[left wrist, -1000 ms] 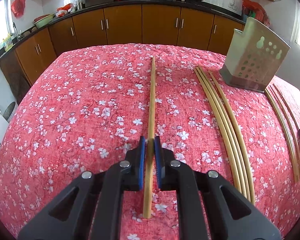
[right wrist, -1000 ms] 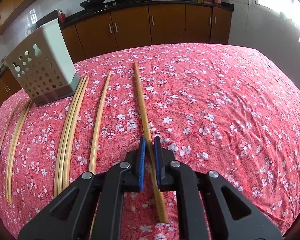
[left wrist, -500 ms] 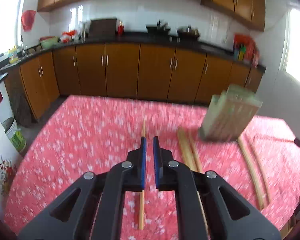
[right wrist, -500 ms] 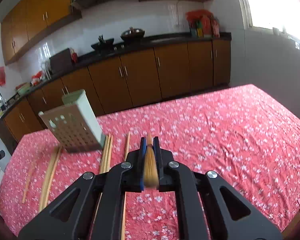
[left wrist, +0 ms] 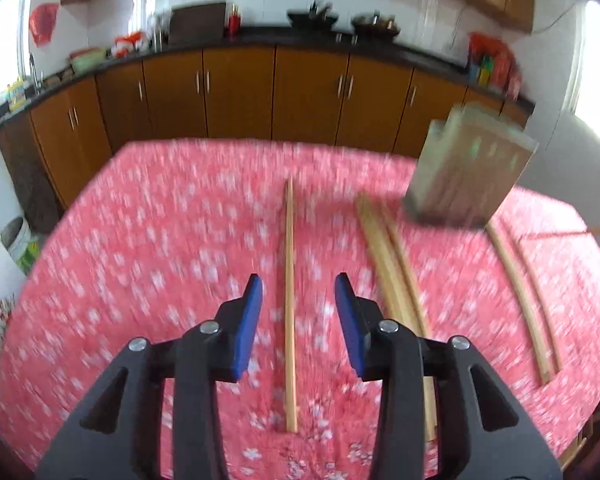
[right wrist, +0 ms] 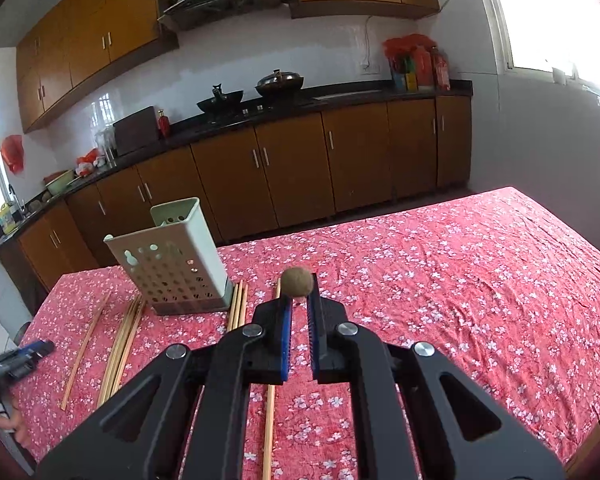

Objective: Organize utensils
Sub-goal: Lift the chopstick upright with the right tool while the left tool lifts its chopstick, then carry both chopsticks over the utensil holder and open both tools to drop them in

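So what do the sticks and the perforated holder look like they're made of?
The chopsticks: likely bamboo or light wood, judging by their pale tan, matte look, with no visible coating. The holder: probably plastic, given its pale green, smooth walls with moulded round holes, though painted metal can't be ruled out.

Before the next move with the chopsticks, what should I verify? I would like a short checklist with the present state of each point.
1. Right gripper grips the held chopstick: ok, its round end shows between the shut fingers.
2. Chopstick holder stands upright on the tablecloth: ok.
3. Holder's inside is free: cannot tell.
4. Held chopstick is over the holder's opening: not ok, the holder is ahead and to the left.
5. Left gripper is open around the lying chopstick: ok, not gripped.
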### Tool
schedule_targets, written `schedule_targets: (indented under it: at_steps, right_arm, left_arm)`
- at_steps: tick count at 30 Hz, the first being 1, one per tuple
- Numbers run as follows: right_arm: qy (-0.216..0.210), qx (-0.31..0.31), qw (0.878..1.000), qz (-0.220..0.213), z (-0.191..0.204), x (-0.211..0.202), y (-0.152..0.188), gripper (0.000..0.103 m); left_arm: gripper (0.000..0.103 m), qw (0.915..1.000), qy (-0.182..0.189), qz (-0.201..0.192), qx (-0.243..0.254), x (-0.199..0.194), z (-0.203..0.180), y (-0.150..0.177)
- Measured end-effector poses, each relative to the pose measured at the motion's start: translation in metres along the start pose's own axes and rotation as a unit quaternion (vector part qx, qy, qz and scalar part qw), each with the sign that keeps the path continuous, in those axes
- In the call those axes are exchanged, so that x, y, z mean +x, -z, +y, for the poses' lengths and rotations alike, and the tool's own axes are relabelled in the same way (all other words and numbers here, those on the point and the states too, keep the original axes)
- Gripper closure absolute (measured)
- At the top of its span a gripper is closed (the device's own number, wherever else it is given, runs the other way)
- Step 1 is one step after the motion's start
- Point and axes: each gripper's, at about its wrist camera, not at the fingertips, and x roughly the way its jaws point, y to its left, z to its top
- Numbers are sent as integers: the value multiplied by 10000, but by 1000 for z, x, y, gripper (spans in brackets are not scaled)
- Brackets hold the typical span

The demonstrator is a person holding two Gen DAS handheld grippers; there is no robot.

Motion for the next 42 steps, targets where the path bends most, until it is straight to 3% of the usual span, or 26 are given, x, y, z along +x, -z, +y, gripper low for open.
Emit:
schedule_targets:
  at_steps: [3, 6, 9, 14, 19, 24, 32, 38, 42]
  right_arm:
    - [-1, -94, 10000, -19, 5, -3, 0, 95]
    - [8, -99, 9999, -16, 6, -2, 1, 95]
    - [14, -70, 10000, -8, 5, -2, 1, 95]
    - [11, -82, 9999, -64, 6, -3, -2, 95]
    - [17, -99, 9995, -288, 5, -11, -13, 95]
    - [18, -90, 9991, -411, 5, -14, -19, 95]
    - [-32, -159, 9971, -741, 16, -20, -46, 95]
    - [-586, 192, 9853, -1592, 32, -44, -101, 95]
    - [-991, 73, 9801, -1719, 56, -40, -119, 95]
  left_arm:
    - [68, 9997, -108, 231, 19, 18, -1, 13]
    - [84, 9982, -208, 562, 38, 37, -1, 20]
    - [95, 9984, -282, 466, 119, 37, -3, 24]
    - [95, 9988, -172, 459, 60, 33, 7, 20]
    - [95, 9997, -86, -230, 0, -16, 13, -10]
    - [95, 9952, -46, -963, -153, -61, 18, -47]
    - [96, 9878, -55, -1531, -271, -92, 22, -95]
    - [96, 9733, 426, -2212, -443, -132, 5, -143]
    - [96, 9588, 862, -2640, -605, -153, -15, -168]
